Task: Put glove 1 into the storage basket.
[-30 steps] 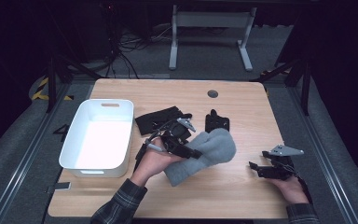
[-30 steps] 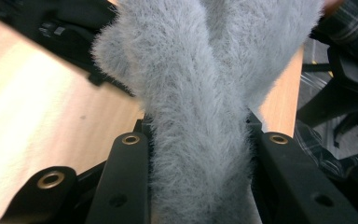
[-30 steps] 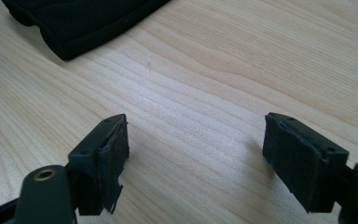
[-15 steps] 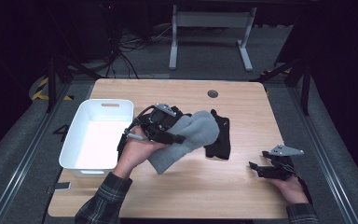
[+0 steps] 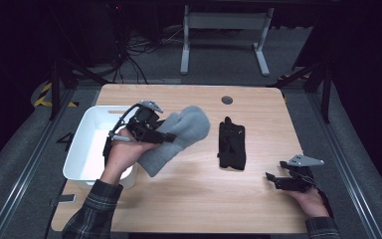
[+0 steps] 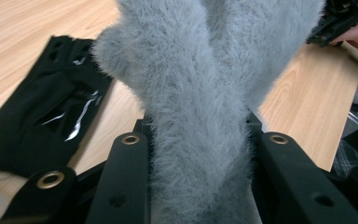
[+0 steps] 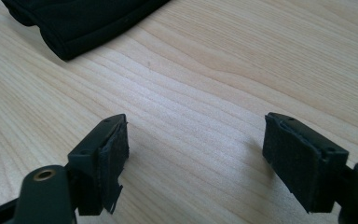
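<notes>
A fluffy grey mitten hangs just above the table, right of the white bin. My left gripper is shut on it. In the left gripper view the grey mitten bulges between both black jaws, squeezed at my left gripper. A black glove-like piece lies flat mid-table, apart from the mitten, and is seen as a black piece past the jaws. My right gripper rests low at the table's right front, open, with bare wood between its pads.
The wooden table has a round grommet near its far edge. The black piece's edge lies beyond my right gripper. Dark floor, cables and a desk frame surround the table.
The left gripper has carried the grey mitten leftward and slightly up, toward the white bin. The black piece that lay by the mitten now lies apart from it. The right gripper has stayed still.
</notes>
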